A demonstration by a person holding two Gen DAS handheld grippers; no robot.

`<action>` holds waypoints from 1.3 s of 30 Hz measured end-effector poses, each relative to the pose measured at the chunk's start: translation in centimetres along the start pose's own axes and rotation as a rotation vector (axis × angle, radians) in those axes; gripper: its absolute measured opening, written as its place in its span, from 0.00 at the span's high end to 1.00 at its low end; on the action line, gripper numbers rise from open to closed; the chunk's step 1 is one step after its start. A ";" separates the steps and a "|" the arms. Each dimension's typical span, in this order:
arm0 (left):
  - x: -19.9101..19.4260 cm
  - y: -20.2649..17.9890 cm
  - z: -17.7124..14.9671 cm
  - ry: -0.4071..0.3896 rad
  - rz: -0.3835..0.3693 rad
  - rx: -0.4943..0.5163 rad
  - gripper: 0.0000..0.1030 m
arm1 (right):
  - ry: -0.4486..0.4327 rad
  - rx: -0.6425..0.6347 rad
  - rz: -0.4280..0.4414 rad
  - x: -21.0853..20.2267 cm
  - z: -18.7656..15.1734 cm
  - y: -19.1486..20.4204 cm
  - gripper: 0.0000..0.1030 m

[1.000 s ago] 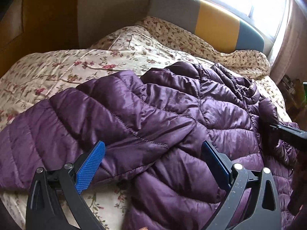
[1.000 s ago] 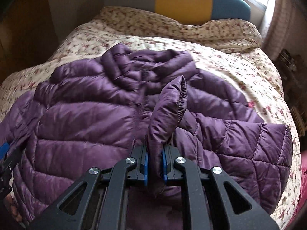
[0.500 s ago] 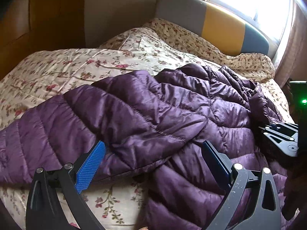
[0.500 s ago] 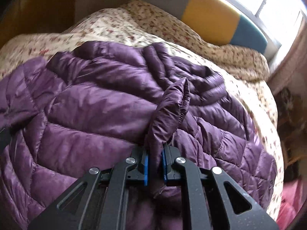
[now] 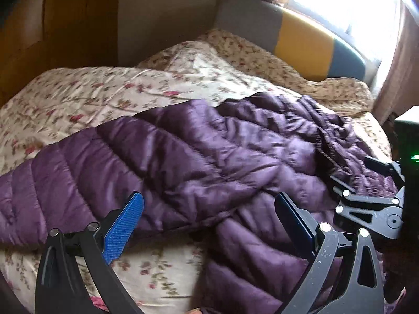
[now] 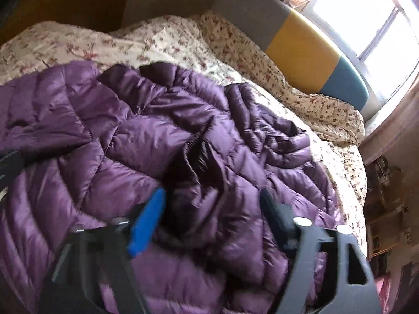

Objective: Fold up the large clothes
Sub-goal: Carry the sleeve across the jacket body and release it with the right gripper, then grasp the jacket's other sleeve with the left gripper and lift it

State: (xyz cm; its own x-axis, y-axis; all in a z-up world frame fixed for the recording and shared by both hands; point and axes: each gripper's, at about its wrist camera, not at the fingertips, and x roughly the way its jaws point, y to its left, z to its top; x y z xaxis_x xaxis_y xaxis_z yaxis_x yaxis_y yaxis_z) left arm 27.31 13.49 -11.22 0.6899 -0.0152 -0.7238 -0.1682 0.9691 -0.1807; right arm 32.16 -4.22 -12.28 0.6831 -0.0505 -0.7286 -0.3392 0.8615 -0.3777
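Note:
A purple quilted puffer jacket (image 5: 209, 162) (image 6: 131, 141) lies spread across a floral bedspread (image 5: 104, 94). My left gripper (image 5: 209, 206) stands open low over the jacket's near edge, nothing between its blue pads (image 5: 123, 225). My right gripper (image 6: 212, 204) is opening, its jaws wide apart; the sleeve cuff (image 6: 193, 157) it held lies slumped on the jacket's middle, between the fingers but free of the pads. The right gripper's black frame (image 5: 371, 209) shows at the right edge of the left wrist view.
A padded headboard (image 6: 301, 47) in grey, yellow and blue stands behind a crumpled floral quilt (image 6: 314, 104). A bright window (image 6: 371, 15) with curtains is at the far right. Wooden furniture (image 5: 52, 26) rises beyond the bed's left side. Cluttered shelves (image 6: 385, 209) stand right of the bed.
The right gripper carried the sleeve cuff leftward over the jacket, rolled, then let go; the cuff has dropped onto the jacket. The left gripper stayed open, nearly still.

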 end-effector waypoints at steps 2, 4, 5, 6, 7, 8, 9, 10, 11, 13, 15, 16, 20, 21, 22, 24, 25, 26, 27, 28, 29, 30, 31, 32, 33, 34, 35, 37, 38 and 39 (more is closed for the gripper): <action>-0.3 -0.7 0.1 -0.004 -0.033 -0.007 0.03 | -0.001 0.018 0.006 -0.9 -0.7 -1.3 0.11; -0.6 -1.6 0.4 -0.008 -0.071 -0.007 0.03 | -0.004 0.051 0.009 -1.8 -1.8 -3.2 0.07; -0.8 -2.1 0.5 -0.012 -0.085 -0.003 0.03 | -0.002 0.064 0.010 -2.1 -2.3 -4.0 0.05; -0.9 -2.8 0.7 -0.015 -0.112 0.004 0.03 | 0.004 0.086 0.004 -2.3 -3.0 -5.2 0.05; -0.9 -3.6 0.8 -0.013 -0.130 0.011 0.03 | 0.011 0.109 -0.007 -2.3 -3.7 -6.4 0.05; -0.8 -4.2 0.9 -0.008 -0.147 0.016 0.03 | 0.017 0.128 -0.014 -2.4 -4.2 -7.3 0.05; -0.6 -5.1 1.1 0.000 -0.170 0.025 0.04 | 0.024 0.149 -0.022 -2.3 -4.7 -8.3 0.05; -0.4 -6.0 1.2 0.006 -0.185 0.034 0.05 | 0.033 0.169 -0.034 -2.2 -5.3 -9.3 0.05; -0.2 -6.7 1.2 0.014 -0.200 0.042 0.07 | 0.046 0.195 -0.050 -2.0 -6.0 -10.6 0.05; 0.5 -8.1 1.2 0.035 -0.223 0.058 0.10 | 0.069 0.237 -0.073 -1.6 -7.0 -12.6 0.05; 1.6 -9.7 1.3 0.060 -0.243 0.074 0.15 | 0.090 0.286 -0.108 -1.0 -8.0 -14.9 0.05; 2.0 -10.4 1.2 0.071 -0.247 0.085 0.18 | 0.097 0.304 -0.116 -0.8 -8.4 -15.7 0.05; 4.7 -12.8 1.5 0.135 -0.263 0.112 0.43 | 0.134 0.400 -0.156 0.4 -10.0 -19.4 0.05; 5.4 -13.1 1.5 0.151 -0.268 0.114 0.58 | 0.139 0.419 -0.156 0.6 -10.3 -20.0 0.05; 5.9 -13.4 1.5 0.166 -0.275 0.116 0.68 | 0.151 0.449 -0.152 1.1 -10.7 -20.8 0.05; 6.8 -13.7 1.6 0.183 -0.289 0.114 0.89 | 0.160 0.489 -0.132 1.8 -11.0 -21.4 0.05; 6.8 -13.6 1.6 0.178 -0.296 0.104 0.91 | 0.162 0.505 -0.119 2.1 -11.1 -21.6 0.05; 6.7 -13.3 1.5 0.173 -0.303 0.091 0.92 | 0.162 0.528 -0.095 2.5 -11.2 -21.7 0.05; 6.4 -12.7 1.4 0.167 -0.311 0.075 0.92 | 0.160 0.545 -0.071 2.9 -11.2 -21.5 0.05; 6.1 -12.2 1.3 0.161 -0.312 0.068 0.92 | 0.157 0.547 -0.058 3.3 -11.0 -21.1 0.05; 5.8 -11.7 1.2 0.156 -0.312 0.065 0.92 | 0.152 0.540 -0.051 3.5 -10.8 -20.6 0.05; 5.4 -11.1 1.0 0.148 -0.310 0.062 0.93 | 0.149 0.533 -0.043 3.6 -10.5 -20.2 0.04; 5.3 -10.6 0.8 0.146 -0.307 0.059 0.92 | 0.146 0.525 -0.036 3.8 -10.3 -19.5 0.04; 5.2 -10.2 0.6 0.148 -0.306 0.057 0.92 | 0.146 0.508 -0.039 4.2 -10.0 -18.7 0.03; 5.1 -9.9 0.4 0.148 -0.301 0.059 0.92 | 0.147 0.497 -0.045 4.5 -9.9 -18.2 0.02; 5.1 -9.7 0.2 0.147 -0.293 0.061 0.93 | 0.152 0.493 -0.045 5.0 -9.8 -17.6 0.02; 5.2 -9.4 0.0 0.150 -0.289 0.059 0.92 | 0.157 0.494 -0.045 5.5 -9.8 -17.3 0.02; 5.4 -9.0 -0.2 0.157 -0.283 0.050 0.92 | 0.163 0.494 -0.053 6.2 -9.8 -16.9 0.02; 5.3 -8.8 -0.3 0.157 -0.287 0.040 0.91 | 0.162 0.496 -0.056 6.4 -9.9 -16.7 0.02; 5.3 -8.8 -0.4 0.156 -0.282 0.038 0.85 | 0.160 0.496 -0.056 6.5 -10.0 -16.6 0.02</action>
State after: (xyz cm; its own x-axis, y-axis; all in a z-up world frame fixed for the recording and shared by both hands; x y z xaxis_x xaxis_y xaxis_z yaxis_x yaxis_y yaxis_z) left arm 32.13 4.81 -13.71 0.5890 -0.3191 -0.7425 0.0430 0.9298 -0.3654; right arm 35.77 -23.91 -16.46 0.5710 -0.1461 -0.8079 0.0681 0.9891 -0.1308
